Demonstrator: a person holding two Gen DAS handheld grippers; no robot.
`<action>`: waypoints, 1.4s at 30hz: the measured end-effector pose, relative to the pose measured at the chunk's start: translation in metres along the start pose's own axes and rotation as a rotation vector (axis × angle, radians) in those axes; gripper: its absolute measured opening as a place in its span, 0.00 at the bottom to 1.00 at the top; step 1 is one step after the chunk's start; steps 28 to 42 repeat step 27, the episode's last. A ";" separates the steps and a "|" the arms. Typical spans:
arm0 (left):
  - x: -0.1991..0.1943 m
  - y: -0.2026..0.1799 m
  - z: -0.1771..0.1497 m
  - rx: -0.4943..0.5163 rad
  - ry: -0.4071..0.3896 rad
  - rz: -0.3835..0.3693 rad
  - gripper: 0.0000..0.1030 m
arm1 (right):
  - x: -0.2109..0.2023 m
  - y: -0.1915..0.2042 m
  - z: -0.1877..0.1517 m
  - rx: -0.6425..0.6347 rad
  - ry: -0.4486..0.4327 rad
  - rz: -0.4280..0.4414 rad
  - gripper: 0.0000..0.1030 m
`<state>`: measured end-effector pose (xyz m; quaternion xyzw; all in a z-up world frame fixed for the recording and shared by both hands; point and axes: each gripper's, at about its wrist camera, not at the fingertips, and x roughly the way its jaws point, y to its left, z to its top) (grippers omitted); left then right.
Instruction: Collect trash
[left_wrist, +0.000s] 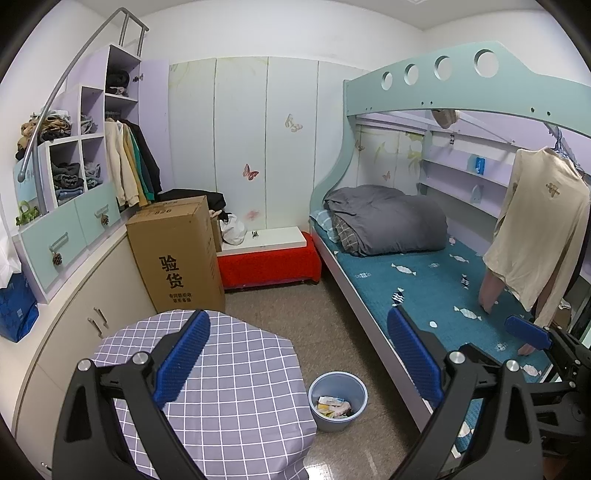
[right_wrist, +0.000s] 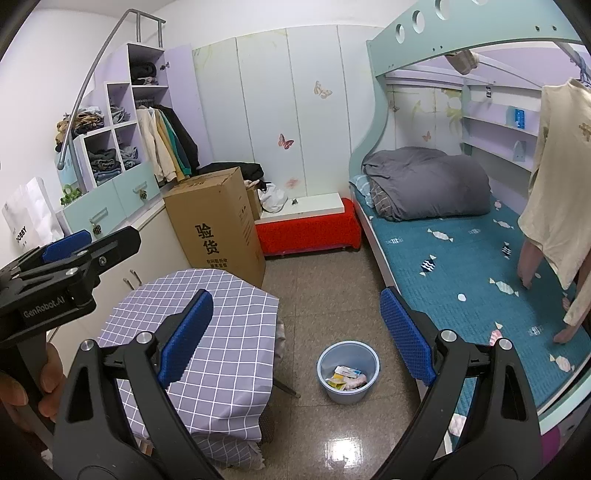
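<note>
A light blue bin stands on the floor between the table and the bed. Several wrappers and packets lie inside it. In the right wrist view the same bin and its trash sit just ahead. My left gripper is open and holds nothing, raised above the bin and the table edge. My right gripper is also open and holds nothing. A blue finger pad of the right gripper shows at the right edge. The left gripper's blue pad shows far left, held by a hand.
A table with a purple checked cloth is at the left, with a tall cardboard box behind it. A red bench stands at the back wall. A bunk bed with a teal mattress and a hanging beige shirt fills the right.
</note>
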<state>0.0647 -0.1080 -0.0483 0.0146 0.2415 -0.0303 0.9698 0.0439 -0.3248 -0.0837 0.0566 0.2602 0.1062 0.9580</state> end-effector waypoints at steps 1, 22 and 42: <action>0.001 0.001 0.000 -0.001 0.003 -0.001 0.92 | 0.001 0.000 0.000 0.000 0.001 0.000 0.87; 0.016 0.017 0.003 -0.020 0.029 -0.005 0.92 | 0.016 0.009 0.006 -0.008 0.029 -0.001 0.87; 0.021 0.022 0.003 -0.029 0.041 0.002 0.92 | 0.024 0.012 0.009 -0.014 0.039 0.004 0.87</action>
